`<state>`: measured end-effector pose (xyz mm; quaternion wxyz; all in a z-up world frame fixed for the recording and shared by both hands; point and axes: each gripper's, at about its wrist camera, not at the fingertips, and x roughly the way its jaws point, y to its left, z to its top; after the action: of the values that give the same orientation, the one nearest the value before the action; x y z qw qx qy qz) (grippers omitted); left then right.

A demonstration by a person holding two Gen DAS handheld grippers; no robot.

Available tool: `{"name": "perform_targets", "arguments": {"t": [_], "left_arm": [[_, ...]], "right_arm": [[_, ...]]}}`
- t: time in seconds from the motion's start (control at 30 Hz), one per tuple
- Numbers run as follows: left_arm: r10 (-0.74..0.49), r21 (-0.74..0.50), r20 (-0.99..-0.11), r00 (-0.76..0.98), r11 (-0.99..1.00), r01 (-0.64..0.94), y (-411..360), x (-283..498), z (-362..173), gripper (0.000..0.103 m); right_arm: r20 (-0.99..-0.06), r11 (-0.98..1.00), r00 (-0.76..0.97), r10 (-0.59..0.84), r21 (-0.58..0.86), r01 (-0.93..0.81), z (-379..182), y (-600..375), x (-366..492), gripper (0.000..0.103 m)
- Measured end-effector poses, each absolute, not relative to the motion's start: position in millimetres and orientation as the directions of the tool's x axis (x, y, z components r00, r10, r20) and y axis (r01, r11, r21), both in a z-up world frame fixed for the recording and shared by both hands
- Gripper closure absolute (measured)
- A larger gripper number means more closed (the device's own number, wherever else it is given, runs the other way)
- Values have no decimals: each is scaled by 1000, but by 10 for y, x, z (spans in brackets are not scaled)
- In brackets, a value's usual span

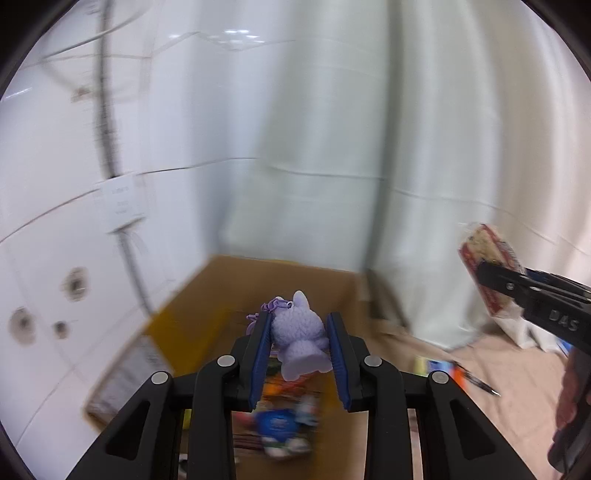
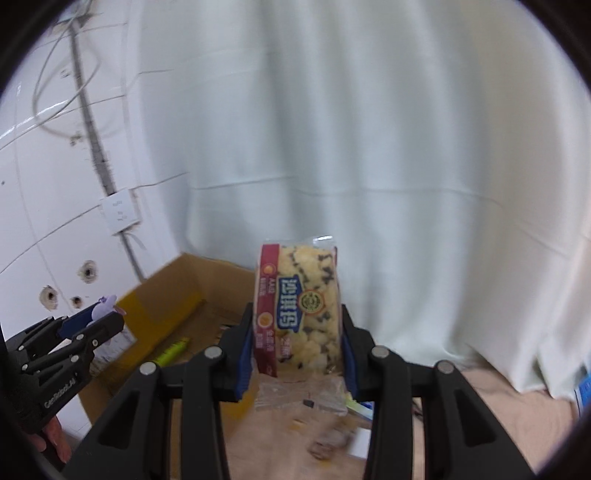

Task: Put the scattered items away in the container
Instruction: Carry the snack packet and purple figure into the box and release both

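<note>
A pale curtain (image 2: pixel 369 147) hangs in soft folds across the back, reaching down to a beige floor (image 2: pixel 517 413). To the left stands a white tiled wall (image 1: pixel 55 240) with a dark cable (image 2: pixel 86 114) running down it, a white wall plate (image 2: pixel 120 215) and three drilled holes (image 2: pixel 88 271). Ceiling light (image 1: pixel 236 35) glints off the tiles.

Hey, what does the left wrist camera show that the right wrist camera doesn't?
Only the left wrist view shows the colourful packets already inside the cardboard box, and the pen on the floor. Only the right wrist view shows a yellow-green marker in the box and the snack pack's printed front. Both show the left hand-held gripper clamping the purple toy and the right hand-held gripper clamping the snack.
</note>
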<state>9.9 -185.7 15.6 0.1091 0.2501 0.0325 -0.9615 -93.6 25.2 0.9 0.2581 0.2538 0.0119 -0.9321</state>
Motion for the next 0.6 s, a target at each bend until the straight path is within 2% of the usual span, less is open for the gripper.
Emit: {"name": "perform_targets", "arguments": {"t": [0.17,0.6], "left_arm": [[-270,-9,-517,-812,-947,321,-2320,115,32,72],[-216,-86,-597,-772,-940,330,-2713,-140,-401,72]], "right_arm": [[-496,-819,-688,-530,90,567,-21,-407,-978,59],[-593,-795,-614,-521,74,603,-469,-1150,-1085,59]]}}
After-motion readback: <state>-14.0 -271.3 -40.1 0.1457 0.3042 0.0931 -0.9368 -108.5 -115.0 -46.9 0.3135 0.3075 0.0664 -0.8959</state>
